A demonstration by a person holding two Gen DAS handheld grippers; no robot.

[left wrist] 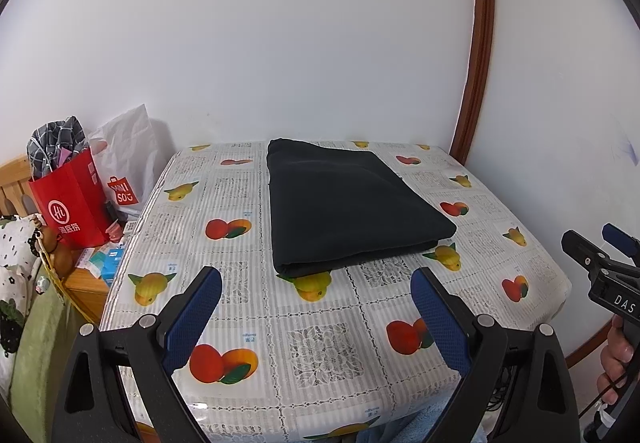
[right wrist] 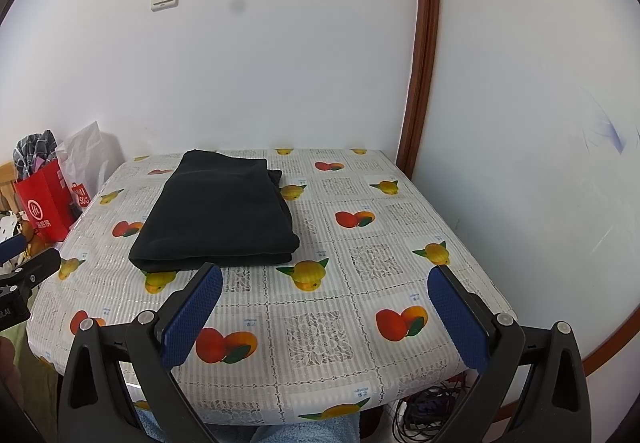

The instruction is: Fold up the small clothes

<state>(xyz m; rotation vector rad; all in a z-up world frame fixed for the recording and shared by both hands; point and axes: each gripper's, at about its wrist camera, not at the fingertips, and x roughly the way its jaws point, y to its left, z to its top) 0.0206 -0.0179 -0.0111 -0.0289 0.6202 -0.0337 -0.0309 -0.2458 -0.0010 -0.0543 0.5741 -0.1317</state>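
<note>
A: Two claws, both held back off the near edge of the desk (left wrist: 532, 267). Left claw (left wrist: 316, 283) spread wide, nothing between its blue pads. Right claw (right wrist: 325, 285) likewise spread and empty.

B: And the garment?

A: One dark folded garment (left wrist: 348, 203), black or very deep green, lying flat on the fruit-print tablecloth (right wrist: 312, 323), left of centre toward the back wall. It sits as a neat rectangle, several layers showing at the near edge. Neither claw touches it.

B: How would it handle?

A: My guess: soft, light, limp knit, no stiffness. It would sag if lifted by one point. Best taken at the two near corners, one claw each, pinching all layers together so the stack does not slide apart. The plastic-looking cloth beneath may be slick.

B: Any writing?

A: Red paper bag (left wrist: 70, 203) at left, off the desk, white circular logo with Chinese characters below; I cannot read them surely. White plastic bag (left wrist: 128, 155) behind it reads "MINISO". The right claw's body, seen from the left wrist, shows "DAS", cut off. Small labels on the tablecloth are too small to read.
</note>
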